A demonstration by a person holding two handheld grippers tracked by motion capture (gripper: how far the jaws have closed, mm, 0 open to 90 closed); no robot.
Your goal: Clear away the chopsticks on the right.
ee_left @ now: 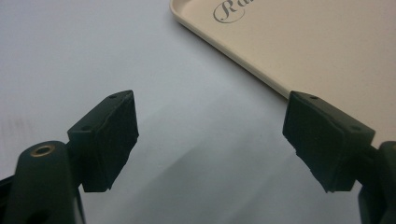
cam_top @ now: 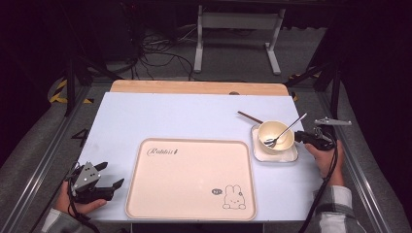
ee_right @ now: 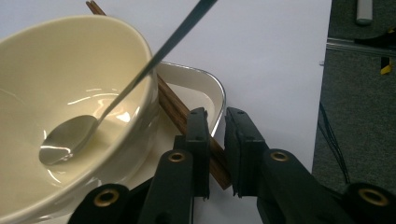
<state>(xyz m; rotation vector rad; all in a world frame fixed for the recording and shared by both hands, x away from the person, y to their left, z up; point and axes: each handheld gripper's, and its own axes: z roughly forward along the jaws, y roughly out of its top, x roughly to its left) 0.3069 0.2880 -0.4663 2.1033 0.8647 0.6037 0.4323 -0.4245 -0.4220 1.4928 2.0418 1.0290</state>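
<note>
Chopsticks (ee_right: 175, 112), dark brown wood, a pair lying together: the near end sits between the jaws of the right gripper (ee_right: 215, 140), which stand narrowly apart around it. Whether the pads press on the wood cannot be told. The sticks run under the side of a cream ceramic bowl (ee_right: 56, 84) and across a white square dish with a metal rim (ee_right: 205, 84), the far tips showing past the bowl (cam_top: 248, 116) on the pale blue table mat (cam_top: 170, 116).

Spoon, polished steel, long-handled (ee_right: 70, 140): head resting in the bowl, handle leaning out over the rim toward the right gripper (cam_top: 311, 138).

Left gripper (ee_left: 210, 135): jaws wide apart, nothing between them, hovering low over the mat just beside the near left corner of the tray; seen in the high view at the table's near left (cam_top: 104, 177).

Tray, beige plastic, rectangular with rounded corners (cam_top: 145, 194): lies in the middle of the mat, just left of the dish. Script lettering "Rabbit" at its far left corner (cam_top: 163, 152); line drawing of a rabbit at its near right corner (cam_top: 234, 197), with a small dark oval mark beside it, too small to read.
</note>
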